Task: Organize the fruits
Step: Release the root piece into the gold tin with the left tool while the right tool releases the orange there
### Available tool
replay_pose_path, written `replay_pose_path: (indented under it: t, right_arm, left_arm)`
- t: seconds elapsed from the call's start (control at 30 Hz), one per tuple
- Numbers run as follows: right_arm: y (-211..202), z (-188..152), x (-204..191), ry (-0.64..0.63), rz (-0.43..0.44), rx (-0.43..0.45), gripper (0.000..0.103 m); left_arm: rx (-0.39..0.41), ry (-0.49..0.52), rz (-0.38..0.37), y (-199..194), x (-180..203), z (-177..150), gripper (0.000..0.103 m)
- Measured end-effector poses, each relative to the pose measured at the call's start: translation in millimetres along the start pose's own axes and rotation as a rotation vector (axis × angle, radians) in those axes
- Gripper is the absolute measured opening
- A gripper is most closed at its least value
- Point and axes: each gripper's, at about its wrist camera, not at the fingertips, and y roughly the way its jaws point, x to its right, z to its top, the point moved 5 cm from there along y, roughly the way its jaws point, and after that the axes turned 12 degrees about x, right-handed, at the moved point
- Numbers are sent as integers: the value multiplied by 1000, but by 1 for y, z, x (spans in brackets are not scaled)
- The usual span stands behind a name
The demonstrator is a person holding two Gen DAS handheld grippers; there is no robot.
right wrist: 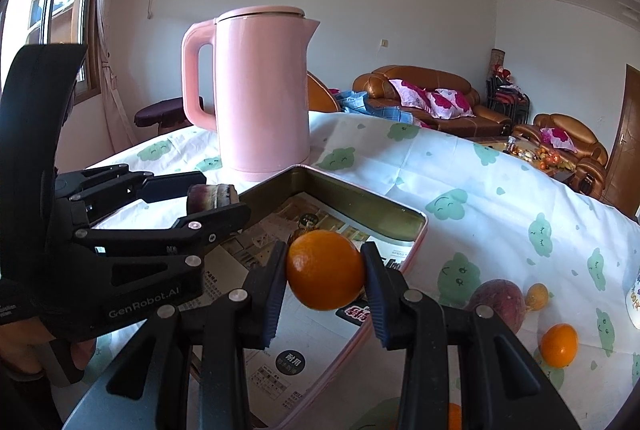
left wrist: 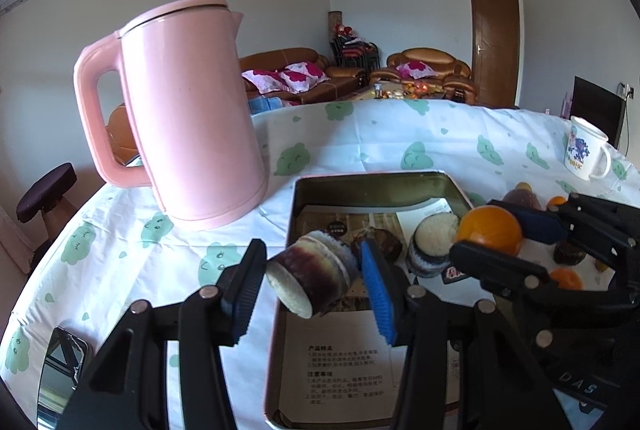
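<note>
My left gripper is shut on a purple sugarcane piece with a pale cut end, held above the left rim of the metal tray. It also shows in the right wrist view. My right gripper is shut on an orange above the tray; the orange also shows in the left wrist view. Another sugarcane piece stands in the tray, which is lined with printed paper.
A pink kettle stands behind the tray's left corner. On the cloth right of the tray lie a purple passion fruit, a small orange and a small yellow fruit. A white mug stands far right.
</note>
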Motion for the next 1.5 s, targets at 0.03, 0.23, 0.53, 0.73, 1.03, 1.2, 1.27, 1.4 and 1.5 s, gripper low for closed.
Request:
replay_pose_path:
  t: [0.03, 0.23, 0.53, 0.73, 1.03, 1.2, 1.27, 1.4, 1.5]
  right_arm:
    - [0, 0, 0, 0, 1, -3, 39]
    - [2, -1, 0, 0, 7, -13, 39]
    - [8, -4, 0, 4, 17, -46, 39]
    - [13, -6, 0, 2, 19, -73, 39]
    - [18, -9, -1, -5, 18, -100, 39]
    - [20, -10, 0, 0, 18, -112, 39]
    - [23, -11, 0, 2, 19, -122, 39]
    - [23, -11, 0, -1, 14, -120, 40]
    - [21, -11, 3, 7, -1, -112, 47]
  left_arm:
    - [-4, 4, -4, 1, 1, -1, 50]
    - [-22, 14, -16, 5, 5, -5, 50]
    - [-50, 4, -28, 10, 4, -7, 50]
    - [-52, 9, -26, 12, 4, -8, 51]
    - [-54, 14, -20, 13, 3, -9, 51]
    - [-54, 16, -17, 13, 4, -9, 51]
    - [-54, 16, -12, 13, 2, -9, 51]
    - [-58, 11, -4, 13, 1, -10, 52]
    - [-53, 4, 36, 10, -4, -9, 64]
